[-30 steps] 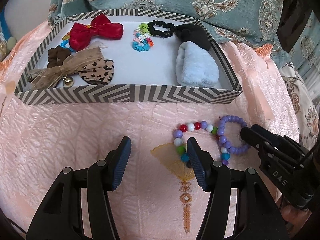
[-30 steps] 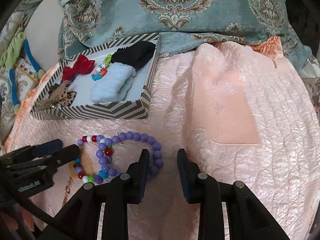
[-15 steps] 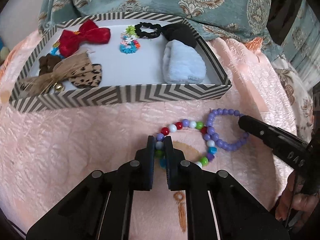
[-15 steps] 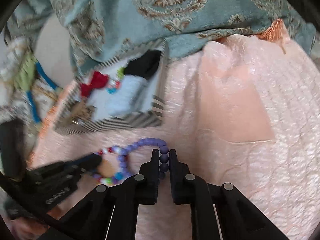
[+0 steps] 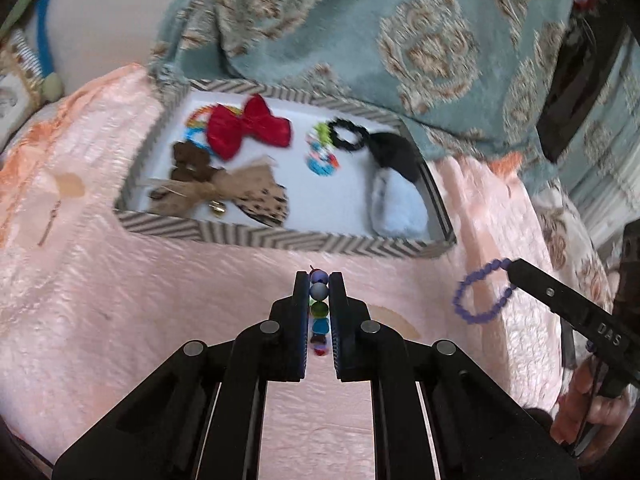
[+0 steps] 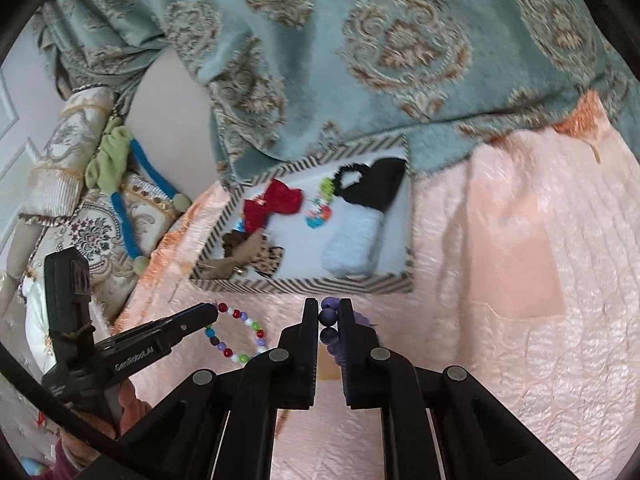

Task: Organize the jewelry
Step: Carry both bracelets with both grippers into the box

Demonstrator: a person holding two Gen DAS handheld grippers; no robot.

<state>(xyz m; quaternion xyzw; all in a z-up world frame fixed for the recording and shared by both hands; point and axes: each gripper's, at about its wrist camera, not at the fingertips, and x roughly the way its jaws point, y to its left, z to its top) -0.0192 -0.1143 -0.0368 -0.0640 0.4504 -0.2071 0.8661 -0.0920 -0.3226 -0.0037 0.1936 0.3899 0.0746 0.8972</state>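
A teal blanket (image 5: 400,40) with a tan medallion pattern fills the top of both views, from ten to two o'clock. Below it spreads a pink quilted bedspread (image 5: 120,320), which carries everything else. On the bedspread, toward twelve o'clock from the left tool, sits a shallow box (image 5: 280,238) with a grey-and-white zigzag rim. Inside the box, a pale blue fluffy piece (image 5: 398,210) lies at its right end with a black fluffy piece (image 5: 394,154) just above it, a red bow (image 5: 248,126) sits at the upper left, a tan bow with a leopard-print piece (image 5: 236,194) lies at the lower left, and a black scrunchie (image 5: 346,136) rests near the top middle.

The left tool (image 5: 319,280) is closed narrow on a multicoloured bead bracelet (image 6: 236,334), its beads stacked between the pads; the loop hangs clear of the bedspread in the right wrist view. The right tool (image 6: 329,306), at three o'clock of the left, is clamped narrow on a purple bead bracelet (image 5: 478,296), whose loop dangles from its tip.
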